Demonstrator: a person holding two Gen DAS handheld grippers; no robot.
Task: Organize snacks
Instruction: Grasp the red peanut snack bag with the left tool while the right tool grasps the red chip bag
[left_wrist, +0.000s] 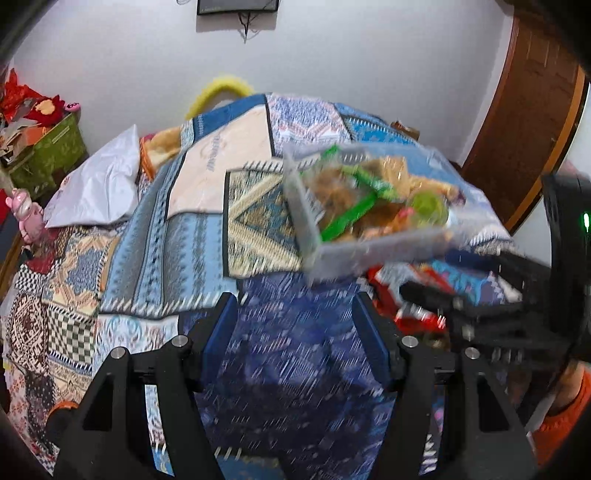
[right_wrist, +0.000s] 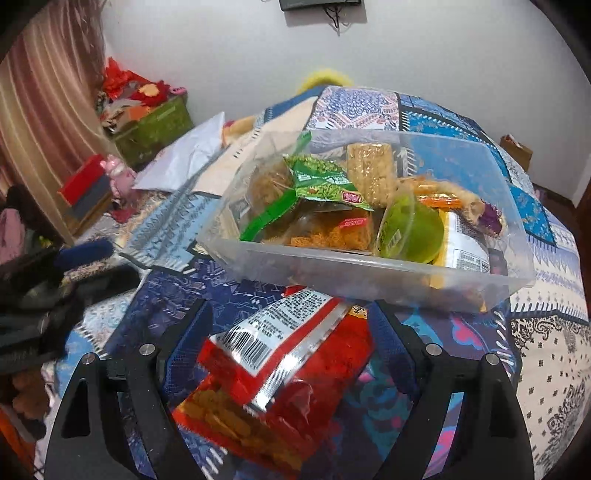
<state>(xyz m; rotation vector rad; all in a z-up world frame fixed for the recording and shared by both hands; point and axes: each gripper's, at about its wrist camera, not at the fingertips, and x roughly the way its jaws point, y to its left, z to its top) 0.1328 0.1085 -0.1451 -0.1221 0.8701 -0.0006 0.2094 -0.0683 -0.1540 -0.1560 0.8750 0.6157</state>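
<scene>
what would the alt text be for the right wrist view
The right gripper holds a red foil snack packet between its blue-padded fingers, just short of a clear plastic bin already filled with snacks, including a green jelly cup. The bin sits on a blue patterned patchwork bedspread in a bedroom.

bins: 1 (right_wrist: 369, 273) | red packets: 1 (right_wrist: 280, 376) | jelly cups: 1 (right_wrist: 413, 225) (green)
</scene>
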